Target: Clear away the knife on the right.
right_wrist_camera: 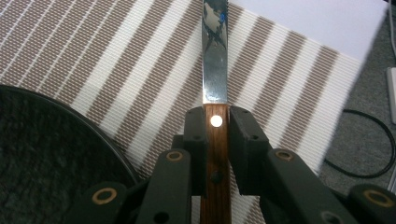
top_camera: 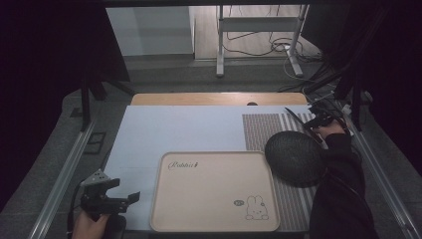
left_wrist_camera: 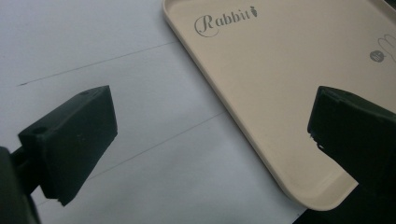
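Knife (right_wrist_camera: 215, 65) beside dark bowl (top_camera: 294, 157)

Table: a pale blue-white top (top_camera: 174, 129).
On it: a beige rectangular plastic tray (top_camera: 209, 199) in front; a brown-and-white striped woven placemat (top_camera: 259, 129) to its right.
On the placemat: a dark round textured plate (top_camera: 293, 157).

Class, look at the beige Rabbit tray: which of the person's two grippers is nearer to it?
Left. The left gripper hangs open just beside the tray, off its near left corner. The right gripper, holding a knife, is beyond the black plate at the far right.
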Action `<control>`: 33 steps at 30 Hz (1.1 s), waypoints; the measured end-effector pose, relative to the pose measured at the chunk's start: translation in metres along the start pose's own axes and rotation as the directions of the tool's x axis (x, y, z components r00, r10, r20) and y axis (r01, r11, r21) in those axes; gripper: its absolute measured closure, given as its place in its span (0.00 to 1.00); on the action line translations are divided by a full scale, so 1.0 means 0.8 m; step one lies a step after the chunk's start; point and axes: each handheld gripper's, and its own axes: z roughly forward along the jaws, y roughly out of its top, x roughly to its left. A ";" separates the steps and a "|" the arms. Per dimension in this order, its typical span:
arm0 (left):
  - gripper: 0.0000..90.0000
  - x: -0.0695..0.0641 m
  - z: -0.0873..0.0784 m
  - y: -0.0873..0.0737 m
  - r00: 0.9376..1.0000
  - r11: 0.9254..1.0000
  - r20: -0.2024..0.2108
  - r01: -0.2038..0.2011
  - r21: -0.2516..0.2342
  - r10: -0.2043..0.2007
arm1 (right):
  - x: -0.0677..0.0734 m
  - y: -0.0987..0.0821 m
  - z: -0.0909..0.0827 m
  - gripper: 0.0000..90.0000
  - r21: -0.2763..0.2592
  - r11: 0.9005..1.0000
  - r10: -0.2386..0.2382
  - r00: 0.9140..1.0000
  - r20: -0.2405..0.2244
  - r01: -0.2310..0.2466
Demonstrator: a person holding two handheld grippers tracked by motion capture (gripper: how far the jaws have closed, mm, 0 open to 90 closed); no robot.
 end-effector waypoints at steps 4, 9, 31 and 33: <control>0.02 0.000 0.000 0.000 1.000 1.000 0.000 0.000 0.000 0.000 | -0.003 -0.005 -0.008 0.86 -0.011 1.000 0.005 1.000 -0.002 -0.005; 0.02 0.000 0.000 0.000 1.000 1.000 0.000 0.000 -0.001 0.000 | 0.004 -0.007 -0.017 0.86 -0.020 1.000 0.000 1.000 -0.013 0.000; 0.02 -0.001 0.000 0.000 1.000 1.000 -0.002 -0.005 -0.005 0.005 | 0.076 -0.011 -0.034 0.86 -0.033 0.996 -0.082 0.994 -0.074 0.080; 0.02 -0.001 0.000 0.000 1.000 1.000 -0.002 -0.006 -0.005 0.006 | 0.081 -0.014 -0.034 0.86 -0.035 0.996 -0.085 0.993 -0.081 0.082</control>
